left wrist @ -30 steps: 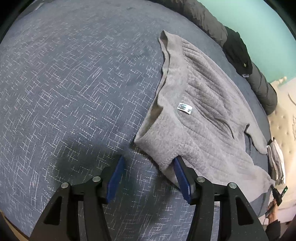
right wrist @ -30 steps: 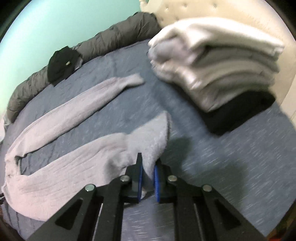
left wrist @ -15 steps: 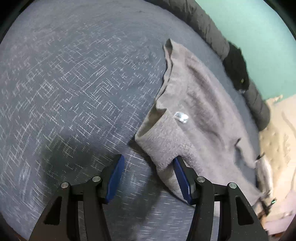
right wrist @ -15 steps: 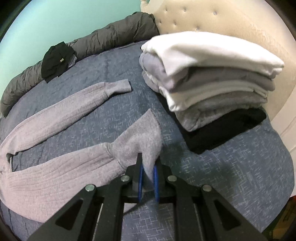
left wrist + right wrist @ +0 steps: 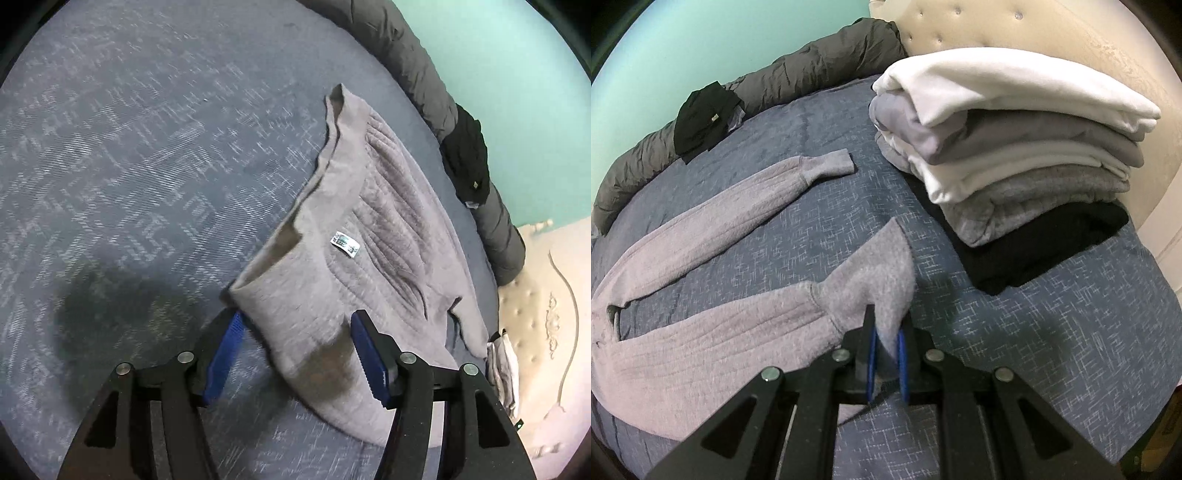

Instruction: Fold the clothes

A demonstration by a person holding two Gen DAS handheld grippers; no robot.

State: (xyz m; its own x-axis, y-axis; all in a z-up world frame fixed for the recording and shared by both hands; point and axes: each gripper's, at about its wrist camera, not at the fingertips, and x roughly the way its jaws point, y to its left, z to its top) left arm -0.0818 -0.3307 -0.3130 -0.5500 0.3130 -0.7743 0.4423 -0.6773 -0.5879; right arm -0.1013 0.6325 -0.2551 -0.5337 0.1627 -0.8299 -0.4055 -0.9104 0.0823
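On the blue bed cover (image 5: 129,155) lies the grey sweater (image 5: 369,251). Right gripper (image 5: 886,354) is clamped on its cuff (image 5: 882,273); left gripper (image 5: 295,354), jaws just widened, straddles the hem corner unpressed. Next, I judge: close, then fold.

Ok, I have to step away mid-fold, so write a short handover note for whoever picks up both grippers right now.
Left gripper: open, jaws have just been widening, straddling the waistband corner of the grey pants, not clamped.
Right gripper: shut on the cuff of the near leg.
Pants lie spread on the blue bedspread, legs apart, far leg flat.
Done: folded stack by the headboard.
Left: grip the waistband, fold these pants, add them to the stack. Whether the black garment on the rolled duvet needs folding I cannot tell.
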